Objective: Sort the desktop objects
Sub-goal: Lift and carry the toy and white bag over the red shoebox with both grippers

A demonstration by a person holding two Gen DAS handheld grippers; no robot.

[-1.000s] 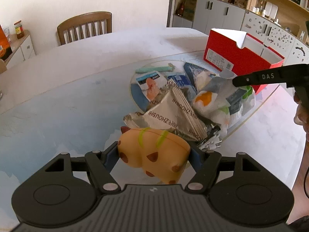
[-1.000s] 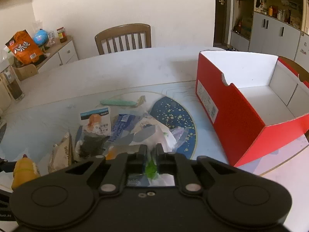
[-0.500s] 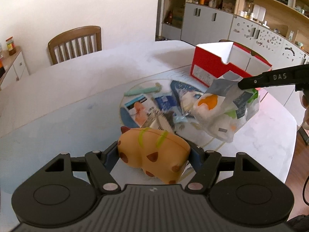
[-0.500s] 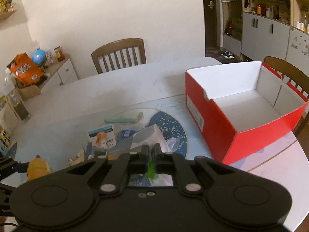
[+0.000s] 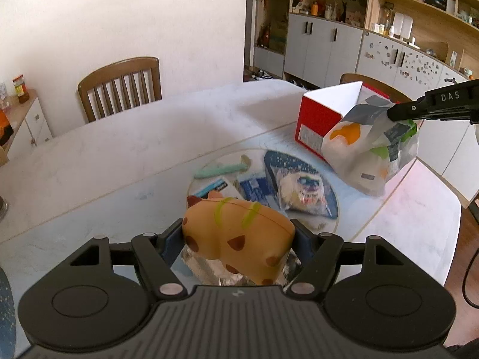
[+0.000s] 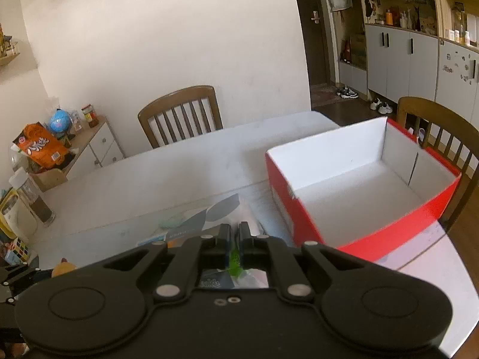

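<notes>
My left gripper (image 5: 239,233) is shut on an orange squishy toy (image 5: 239,233) with brown spots and green stripes, held above the table. In the same view my right gripper (image 5: 392,113) hangs at the right, shut on the top edge of a white snack bag (image 5: 368,149) with orange and green print, lifted off the table in front of the red box (image 5: 317,119). From the right wrist view the right gripper (image 6: 235,233) pinches the bag's green edge (image 6: 235,258), and the open red box (image 6: 359,185) with its white inside lies ahead to the right.
Several packets (image 5: 296,185) and a pale green wrapper (image 5: 221,169) lie on a round glass mat (image 5: 335,224) on the white table (image 5: 134,155). A wooden chair (image 6: 182,116) stands at the far side, another chair (image 6: 440,131) behind the box. Bottles and snacks crowd the left cabinet (image 6: 45,149).
Both grippers have risen. The snack bag came up off the pile and now hangs in the air near the red box. The toy stays in the left gripper.
</notes>
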